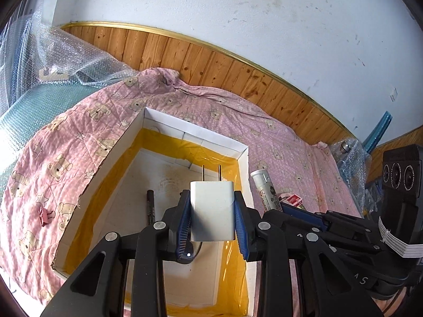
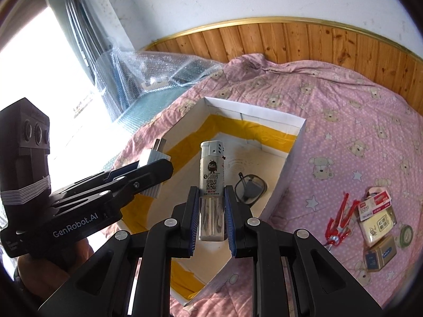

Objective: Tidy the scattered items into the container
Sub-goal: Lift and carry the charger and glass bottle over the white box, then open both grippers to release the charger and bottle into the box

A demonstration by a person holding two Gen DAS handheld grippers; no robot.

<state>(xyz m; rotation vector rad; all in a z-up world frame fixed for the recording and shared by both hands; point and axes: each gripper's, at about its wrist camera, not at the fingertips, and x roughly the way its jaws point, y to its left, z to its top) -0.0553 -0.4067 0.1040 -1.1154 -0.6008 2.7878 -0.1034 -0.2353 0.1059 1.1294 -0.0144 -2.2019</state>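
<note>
Left claw [image 1: 212,218]: clenched on a white plastic two-pin plug adapter [image 1: 212,210], which is gripped by its sides between the blue pads, pins pointing forward and up, held above the box interior.
Right claw [image 2: 211,218]: clenched on a white and clear plastic cigarette lighter [image 2: 211,187], which is held by its clear lower body, metal cap pointing away, over the near part of the box.
Claws together: the left claw is seen at the left of the right wrist view, close beside the right one; the right claw's fingers are seen at the right of the left wrist view.
Container: a shallow white cardboard box with yellow tape along its inner edges [image 2: 290,155] is laid on the bed, below both claws.
Inside the box: a dark slim pen [image 1: 151,207] is seen lying on the floor of the box, and a pair of dark-rimmed glasses [image 2: 251,186] is seen near the right wall.
Bed: it is covered by a pink quilted blanket printed with bears and stars [image 2: 343,121].
Left of the box: a small pink binder clip [image 1: 44,214] is left on the blanket.
Right of the box: a red and silver stringy item [image 2: 339,219], small cardboard packets [image 2: 376,219] and a greenish tape roll [image 2: 405,235] are scattered well apart from the box.
Background: clear bubble wrap [image 1: 79,58] is piled by the wood-panelled wall [image 1: 211,63].
</note>
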